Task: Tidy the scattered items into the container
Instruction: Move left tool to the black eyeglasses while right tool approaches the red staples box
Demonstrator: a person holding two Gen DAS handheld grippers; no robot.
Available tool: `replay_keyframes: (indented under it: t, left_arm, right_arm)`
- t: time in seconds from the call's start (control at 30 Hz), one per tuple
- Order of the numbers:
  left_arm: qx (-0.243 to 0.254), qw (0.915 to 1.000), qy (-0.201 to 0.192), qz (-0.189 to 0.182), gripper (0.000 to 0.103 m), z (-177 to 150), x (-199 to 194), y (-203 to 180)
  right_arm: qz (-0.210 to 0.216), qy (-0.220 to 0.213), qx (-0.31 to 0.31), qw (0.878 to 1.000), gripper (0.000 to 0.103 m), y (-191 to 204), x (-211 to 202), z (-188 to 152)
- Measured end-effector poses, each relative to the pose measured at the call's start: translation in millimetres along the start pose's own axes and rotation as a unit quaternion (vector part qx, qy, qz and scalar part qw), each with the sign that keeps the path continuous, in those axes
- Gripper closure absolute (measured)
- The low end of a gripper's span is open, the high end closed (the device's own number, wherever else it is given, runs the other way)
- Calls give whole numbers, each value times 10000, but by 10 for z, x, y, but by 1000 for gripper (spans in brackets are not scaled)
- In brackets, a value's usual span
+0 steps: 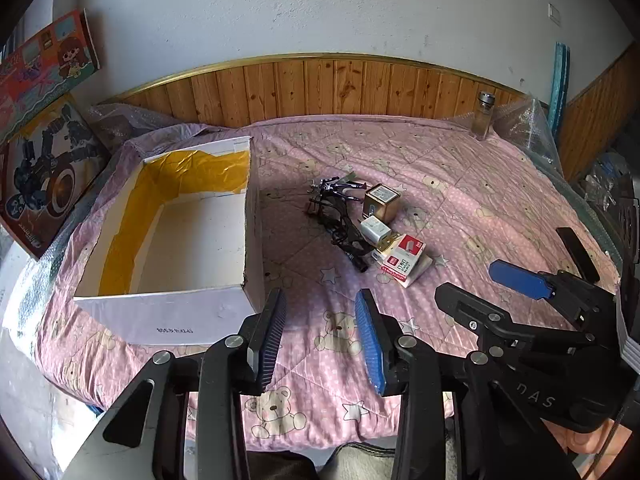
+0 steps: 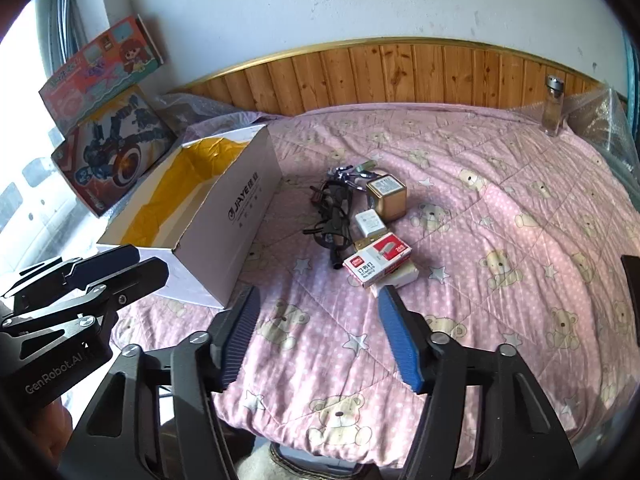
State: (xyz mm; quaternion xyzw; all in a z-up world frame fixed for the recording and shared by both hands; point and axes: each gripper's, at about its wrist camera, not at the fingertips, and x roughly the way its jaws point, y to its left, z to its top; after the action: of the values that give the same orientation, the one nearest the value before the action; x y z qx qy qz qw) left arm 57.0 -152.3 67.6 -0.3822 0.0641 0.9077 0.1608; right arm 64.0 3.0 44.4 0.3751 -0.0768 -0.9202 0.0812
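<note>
Currently both claws are hovering apart and empty over the bed [image 1: 460, 184]: left claw [image 1: 322, 336] beside the open white box [image 1: 176, 312], right claw [image 2: 320, 338] nearing the staples box [image 2: 378, 260].

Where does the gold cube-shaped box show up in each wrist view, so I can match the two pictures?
Left wrist view: the gold cube box sits right of centre on the pink bedspread, at the far end of the item pile.
Right wrist view: the gold cube box lies just above centre, behind the white charger.
Shared landmark: the red staples box, nearest the camera in both.
</note>
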Motion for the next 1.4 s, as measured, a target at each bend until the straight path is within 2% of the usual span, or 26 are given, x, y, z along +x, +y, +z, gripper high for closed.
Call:
replay_keyframes:
  t: [0.1, 0.2, 0.3, 0.6, 0.8, 0.97, 1.07, 1.1, 1.17, 1.2, 1.33, 1.4]
  left_arm:
    - [28, 10000, -5, 6, 69, 18, 12, -11]
    - [33, 10000, -13, 23, 70, 27, 23, -11]
    - [11, 10000, 20, 21, 71, 62, 59, 23]
    - [-48, 9998, 213, -39, 76, 99, 278, 107]
    - [-160, 9990, 368, -213, 84, 137, 458, 164]
    - [-234, 9978, 558, -278, 87, 148, 652, 179]
    - [-232, 9971, 663, -295, 87, 172, 765, 150]
    - [-243, 9968, 705, -288, 87, 181, 807, 141]
    - [-258, 9962, 783, -297, 84, 203, 886, 120]
    - [-270, 9959, 817, -286, 77, 211, 922, 107]
    - [-270, 9951, 913, -274, 70, 245, 1050, 67]
    - [-281, 9946, 958, -272, 61, 266, 1114, 50]
  right_arm:
    - [87, 94, 71, 9999, 72, -16, 52, 2]
    - [135, 160, 97, 9997, 84, -15, 106, 5]
    - [175, 222, 115, 9995, 90, -13, 163, 15]
    - [220, 418, 248, 9986, 94, -58, 358, 20]
    - [199, 520, 316, 9979, 94, -101, 482, 37]
    - [146, 525, 279, 9981, 93, -139, 550, 60]
    - [73, 489, 273, 9984, 90, -193, 568, 75]
    - [39, 496, 285, 9984, 79, -221, 581, 83]
    - [-9, 490, 344, 9982, 59, -287, 604, 92]
    - [-13, 492, 392, 9980, 58, -325, 617, 96]
    - [35, 605, 616, 9963, 56, -471, 714, 93]
    - [86, 670, 692, 9953, 55, -519, 765, 81]
